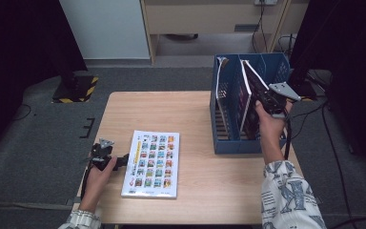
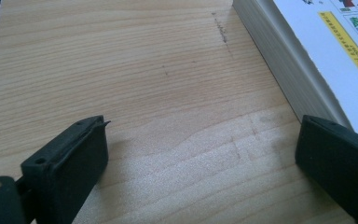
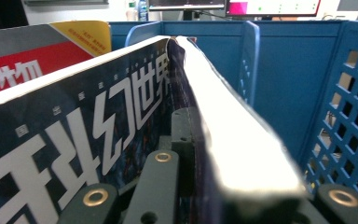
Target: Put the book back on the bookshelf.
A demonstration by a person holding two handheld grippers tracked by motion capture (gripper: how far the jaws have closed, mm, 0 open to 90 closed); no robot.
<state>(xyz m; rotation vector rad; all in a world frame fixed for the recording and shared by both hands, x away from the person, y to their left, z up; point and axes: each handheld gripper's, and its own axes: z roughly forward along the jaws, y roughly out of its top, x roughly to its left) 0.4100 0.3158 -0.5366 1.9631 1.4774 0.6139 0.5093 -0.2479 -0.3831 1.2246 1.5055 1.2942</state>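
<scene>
A white book (image 1: 150, 164) with a grid of small colour pictures on its cover lies flat on the wooden table (image 1: 186, 109). My left gripper (image 1: 122, 161) rests on the table at that book's left edge, open. In the left gripper view its jaws (image 2: 205, 128) stand wide apart with bare wood between them, and the white book's page edges (image 2: 279, 60) lie by the right jaw. My right gripper (image 1: 263, 102) is shut on a dark-covered book (image 1: 249, 93) that stands tilted in the blue file holder (image 1: 231, 143). The right gripper (image 3: 223, 163) pinches the dark book's (image 3: 98, 116) top edge.
A second book with a red and yellow cover (image 3: 37, 51) stands in the holder's left slot (image 1: 221, 86). The holder's lattice wall (image 3: 349, 116) rises close on the right. Grey carpet surrounds the table; cables trail at the right.
</scene>
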